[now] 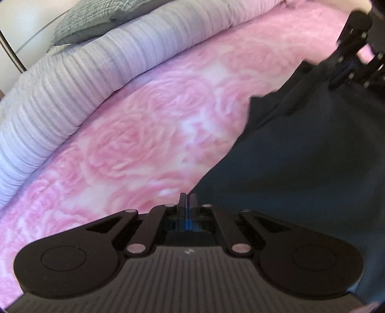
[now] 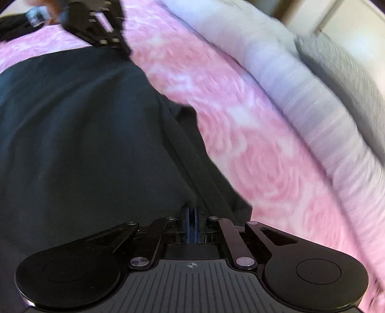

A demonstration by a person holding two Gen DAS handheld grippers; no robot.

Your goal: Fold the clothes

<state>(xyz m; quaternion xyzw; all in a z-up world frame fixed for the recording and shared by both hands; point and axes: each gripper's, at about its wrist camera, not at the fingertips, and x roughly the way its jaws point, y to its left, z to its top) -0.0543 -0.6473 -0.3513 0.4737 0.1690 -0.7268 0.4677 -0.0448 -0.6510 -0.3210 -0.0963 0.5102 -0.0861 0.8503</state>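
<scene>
A dark garment (image 1: 300, 168) lies spread on a pink rose-patterned bedspread (image 1: 144, 132). In the left wrist view my left gripper (image 1: 187, 198) is shut, pinching the garment's near left corner. My right gripper (image 1: 333, 84) shows at the upper right, down on the garment's far edge. In the right wrist view the right gripper (image 2: 191, 210) is shut on a fold of the same garment (image 2: 72, 132). A crease runs up from its fingertips. The left gripper (image 2: 125, 51) meets the cloth's edge at the top left. This view is blurred.
A ribbed lilac-grey blanket roll (image 1: 60, 84) runs along the far side of the bedspread (image 2: 252, 144) and appears again as the blanket roll (image 2: 324, 120). A grey pillow (image 1: 84, 21) lies behind it. A hand (image 2: 48, 6) is at the top left.
</scene>
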